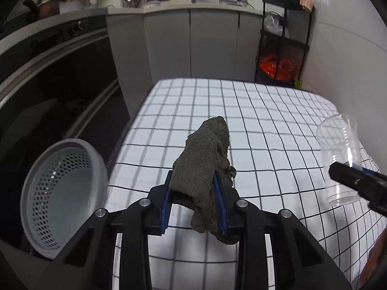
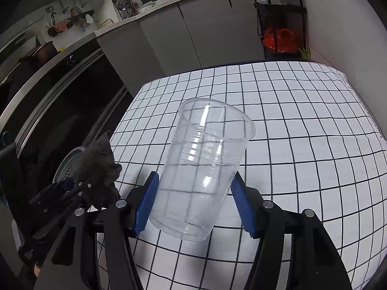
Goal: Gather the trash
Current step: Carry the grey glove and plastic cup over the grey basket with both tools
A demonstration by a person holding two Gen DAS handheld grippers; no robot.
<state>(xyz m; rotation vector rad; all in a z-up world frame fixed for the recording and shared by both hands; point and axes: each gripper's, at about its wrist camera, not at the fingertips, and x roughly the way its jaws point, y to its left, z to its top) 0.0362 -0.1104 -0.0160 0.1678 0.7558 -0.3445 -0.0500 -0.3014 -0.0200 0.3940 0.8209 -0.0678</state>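
Left gripper [image 1: 194, 193] clenched on a crumpled dark grey cloth [image 1: 205, 166], blue fingers [image 1: 166, 207] narrowed to the width of the bunched fabric, which pokes up past the tips and droops below them. Held in the air above the near left part of the bench [image 1: 266, 120] with its white black-gridded cover, just beside the left edge. Off that edge, lower down, a grey perforated basket [image 1: 63, 193] tipped with its mouth open to the camera. Right gripper [image 2: 193, 200] grasping a clear plastic cup [image 2: 203, 166] at its lower wall, fingers [image 2: 244, 207] spread wide, one pad pressed on each side. Cup lifted clear of the bench, mouth tilted up and away.
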